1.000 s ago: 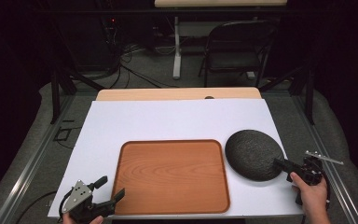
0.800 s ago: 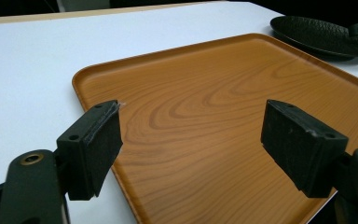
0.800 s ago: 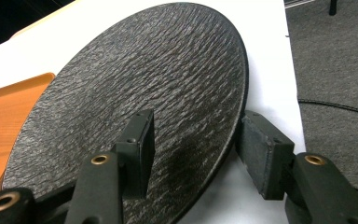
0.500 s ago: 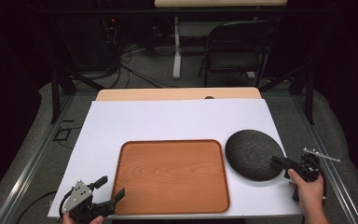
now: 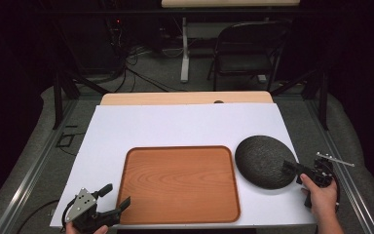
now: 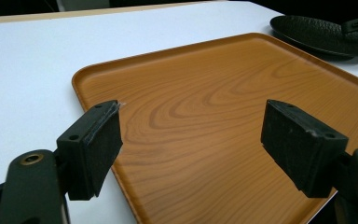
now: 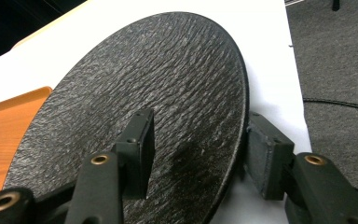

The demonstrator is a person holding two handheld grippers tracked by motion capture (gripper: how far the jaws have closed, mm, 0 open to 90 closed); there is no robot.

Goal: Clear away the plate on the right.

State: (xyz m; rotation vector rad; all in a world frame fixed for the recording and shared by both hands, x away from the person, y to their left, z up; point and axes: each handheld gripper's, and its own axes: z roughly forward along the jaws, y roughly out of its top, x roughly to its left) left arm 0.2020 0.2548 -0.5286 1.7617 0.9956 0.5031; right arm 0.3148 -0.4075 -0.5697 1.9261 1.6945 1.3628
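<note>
— Two grippers, what do they do?

— I hold one in each hand at the near edge of the bench (image 5: 185, 129). On my left gripper (image 5: 113, 199) the fingers (image 6: 95, 147) stand wide apart with nothing between them. They hang over the near left corner of the wooden tray (image 5: 180, 183), which lies flat and bare.

— And the right one?

— My right gripper (image 5: 292, 168) sits at the near right edge of the dark plate (image 5: 265, 161). One of its fingers (image 7: 140, 149) is above the rough top of the plate (image 7: 144, 107), the other is outside the rim. The rim is between them. These fingers have just been closing a little, but I still see a gap on the upper side, so they do not clamp.

— Where is the plate?

— It rests on the white bench just beside the right side of the tray, close but apart. Farther away, beyond the bench, a folding chair (image 5: 246, 51) stands on the floor.
</note>
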